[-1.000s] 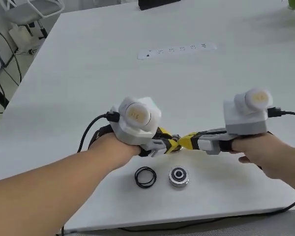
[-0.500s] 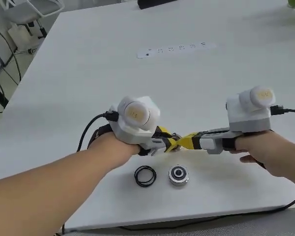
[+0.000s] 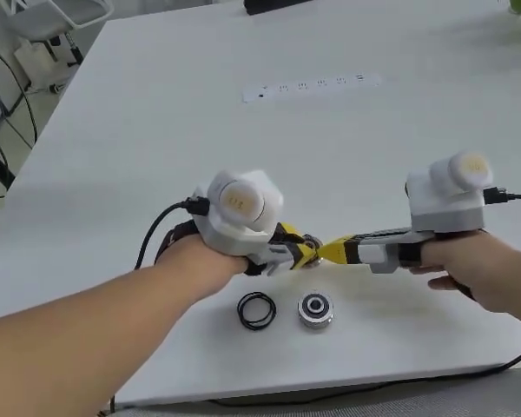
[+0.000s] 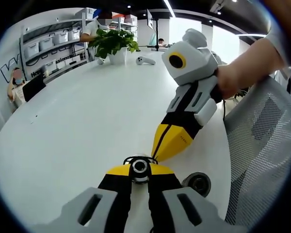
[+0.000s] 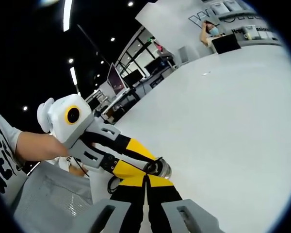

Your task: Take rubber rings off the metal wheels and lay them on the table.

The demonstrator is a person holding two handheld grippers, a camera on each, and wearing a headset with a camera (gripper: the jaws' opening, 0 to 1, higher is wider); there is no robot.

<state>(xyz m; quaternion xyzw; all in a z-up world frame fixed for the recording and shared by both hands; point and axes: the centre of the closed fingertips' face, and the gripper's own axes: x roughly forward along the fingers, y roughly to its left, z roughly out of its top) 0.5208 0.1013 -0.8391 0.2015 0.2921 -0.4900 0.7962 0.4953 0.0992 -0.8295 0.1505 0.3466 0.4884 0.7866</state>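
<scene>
The left claw (image 3: 305,253) is clenched on a wheel (image 4: 139,167) with a rubber ring (image 4: 130,159) around it, and the right claw (image 3: 326,252), jaws pressed together, meets it tip to tip at the rim; whether rubber is caught between those tips is too small to tell. Just below both claws, the loose rings (image 3: 257,311) and a bare wheel (image 3: 315,310) lie side by side on the worktop (image 3: 243,139). The danger, I think: the right claw pinches only a thin edge, so the ring may slip free, or a hard pull may twist the wheel out of the left claw
</scene>
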